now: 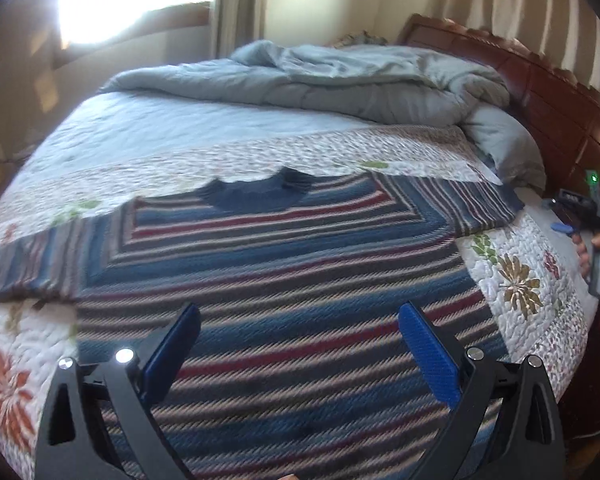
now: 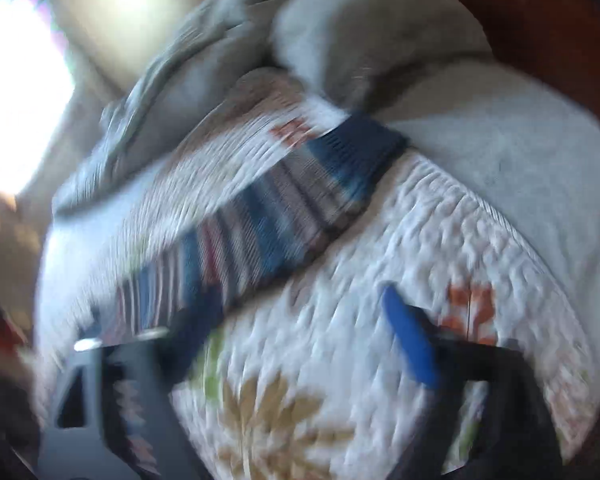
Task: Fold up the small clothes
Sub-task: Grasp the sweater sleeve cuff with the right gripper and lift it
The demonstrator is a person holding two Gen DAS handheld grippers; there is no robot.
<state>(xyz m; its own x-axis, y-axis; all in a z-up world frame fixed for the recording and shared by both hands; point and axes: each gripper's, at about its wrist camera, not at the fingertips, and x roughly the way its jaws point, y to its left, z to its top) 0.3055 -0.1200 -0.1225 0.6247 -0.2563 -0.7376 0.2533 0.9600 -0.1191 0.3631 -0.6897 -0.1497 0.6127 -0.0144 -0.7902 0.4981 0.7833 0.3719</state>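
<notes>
— Where's the left gripper [image 1: 300, 344] now?

— Over the lower body of the striped sweater [image 1: 284, 272], jaws spread wide, pinching nothing. The hem is the nearest part to it; the navy collar [image 1: 256, 196] is farther on, so the sweater's long axis runs straight away from that gripper, with sleeves stretched out to either side across the floral quilt [image 1: 516, 280].

— And the right one?

— The right gripper [image 2: 292, 320] is also spread and empty, over bare quilt. The right sleeve [image 2: 284, 208] lies just ahead and to its left, running slantwise up to the navy cuff [image 2: 360, 148] beside the grey duvet [image 2: 380, 40]. That view is blurred.

— So who takes that sleeve?

— I'd judge the right is nearer; it would fold it inward across the body.
</notes>
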